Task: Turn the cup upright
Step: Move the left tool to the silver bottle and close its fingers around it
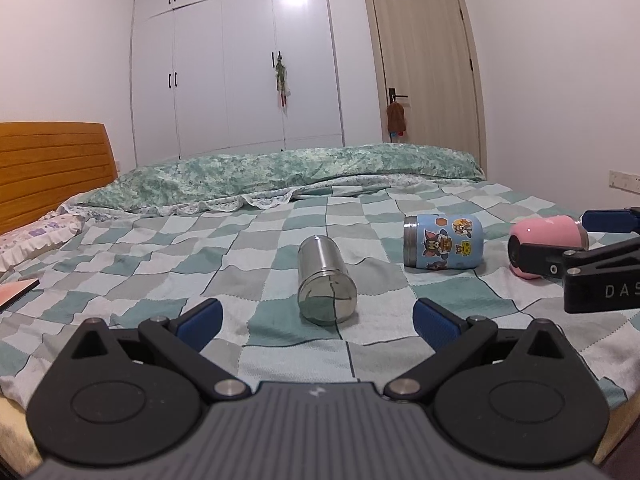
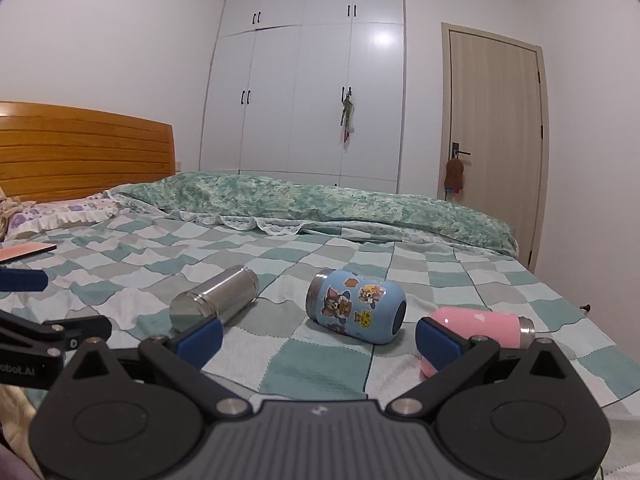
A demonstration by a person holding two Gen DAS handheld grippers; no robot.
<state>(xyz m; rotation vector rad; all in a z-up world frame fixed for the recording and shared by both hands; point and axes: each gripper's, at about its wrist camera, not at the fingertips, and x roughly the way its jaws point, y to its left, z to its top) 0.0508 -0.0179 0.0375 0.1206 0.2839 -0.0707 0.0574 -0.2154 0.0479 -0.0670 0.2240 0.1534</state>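
Note:
Three cups lie on their sides on the checked bedspread [image 1: 200, 240]: a steel cup [image 1: 325, 280] [image 2: 214, 300], a blue cartoon cup [image 1: 443, 242] [image 2: 356, 306] and a pink cup [image 1: 548, 242] [image 2: 476, 330]. My left gripper [image 1: 318, 322] is open and empty, just short of the steel cup's base. My right gripper [image 2: 318, 338] is open and empty, in front of the blue cup; its right finger stands in front of the pink cup. The right gripper shows in the left wrist view [image 1: 600, 248] beside the pink cup.
A rolled green quilt [image 1: 280, 172] [image 2: 320, 204] lies across the far side of the bed. A wooden headboard [image 1: 52, 164] and a pillow [image 1: 32, 236] are at the left. A flat pink-orange object [image 2: 26, 252] lies at the left edge. A wardrobe [image 1: 236, 60] and a door [image 1: 424, 64] stand behind.

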